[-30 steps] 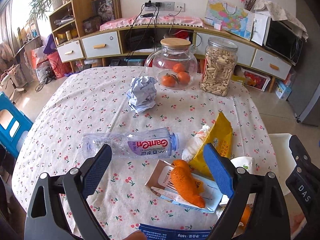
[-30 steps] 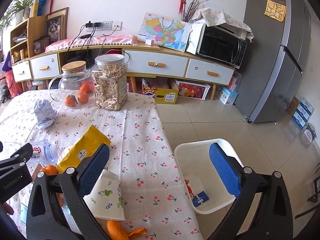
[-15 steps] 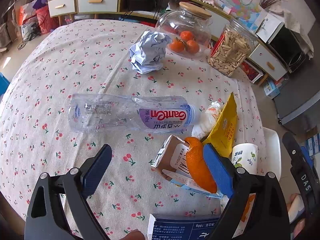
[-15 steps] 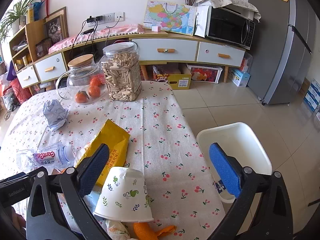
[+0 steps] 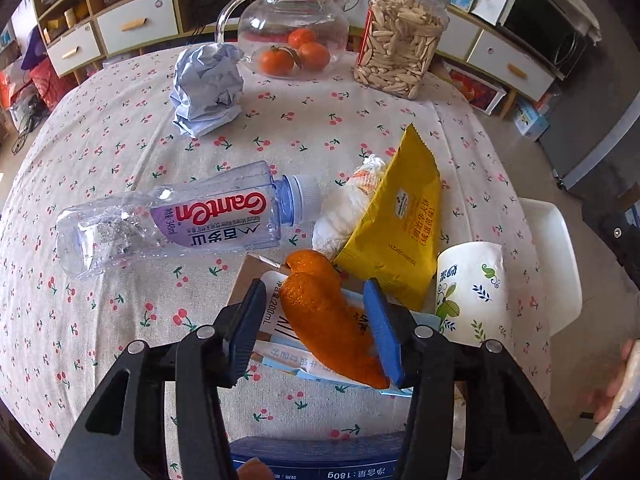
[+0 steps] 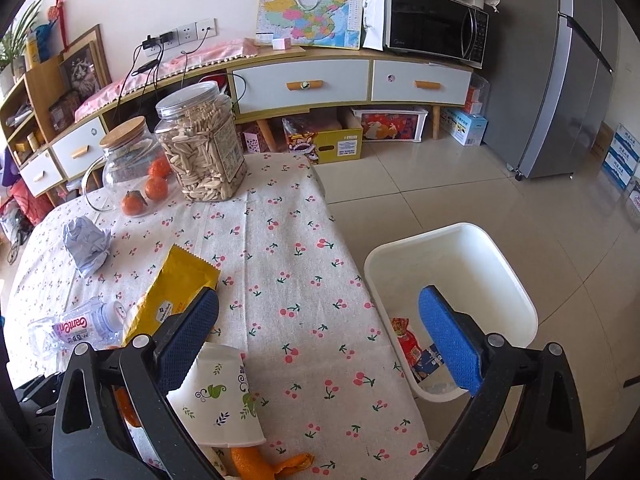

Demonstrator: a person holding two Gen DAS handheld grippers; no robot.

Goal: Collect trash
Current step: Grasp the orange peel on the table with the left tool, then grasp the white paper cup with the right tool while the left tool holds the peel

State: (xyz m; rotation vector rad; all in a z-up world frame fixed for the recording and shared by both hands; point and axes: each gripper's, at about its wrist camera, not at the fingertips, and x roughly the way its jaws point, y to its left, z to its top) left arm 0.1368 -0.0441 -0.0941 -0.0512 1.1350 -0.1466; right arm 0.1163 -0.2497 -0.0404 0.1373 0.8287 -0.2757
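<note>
An orange peel [image 5: 324, 320] lies on a flattened drink carton [image 5: 269, 322] near the table's front edge. My left gripper [image 5: 314, 286] points down over it; its jaws are closing with the peel between them, and a gap still shows at the left pad. Around it lie a clear plastic bottle [image 5: 180, 216], a yellow snack wrapper [image 5: 400, 232], a white tissue wad [image 5: 344, 208], a tipped paper cup [image 5: 468, 292] and crumpled blue paper [image 5: 208, 88]. My right gripper [image 6: 320, 300] stands open and holds nothing, above the table's right edge, between the paper cup [image 6: 216, 396] and the white bin [image 6: 460, 248].
A glass jar of tangerines [image 5: 296, 28] and a jar of seeds [image 5: 400, 36] stand at the table's far side. A blue box [image 5: 320, 456] lies under my left gripper. The bin on the floor holds a few wrappers [image 6: 412, 348]. More peel [image 6: 256, 460] lies at the near edge.
My left gripper has dropped and tilted down onto the orange peel, and its jaws have narrowed around it. The right gripper has shifted slightly and stays wide open.
</note>
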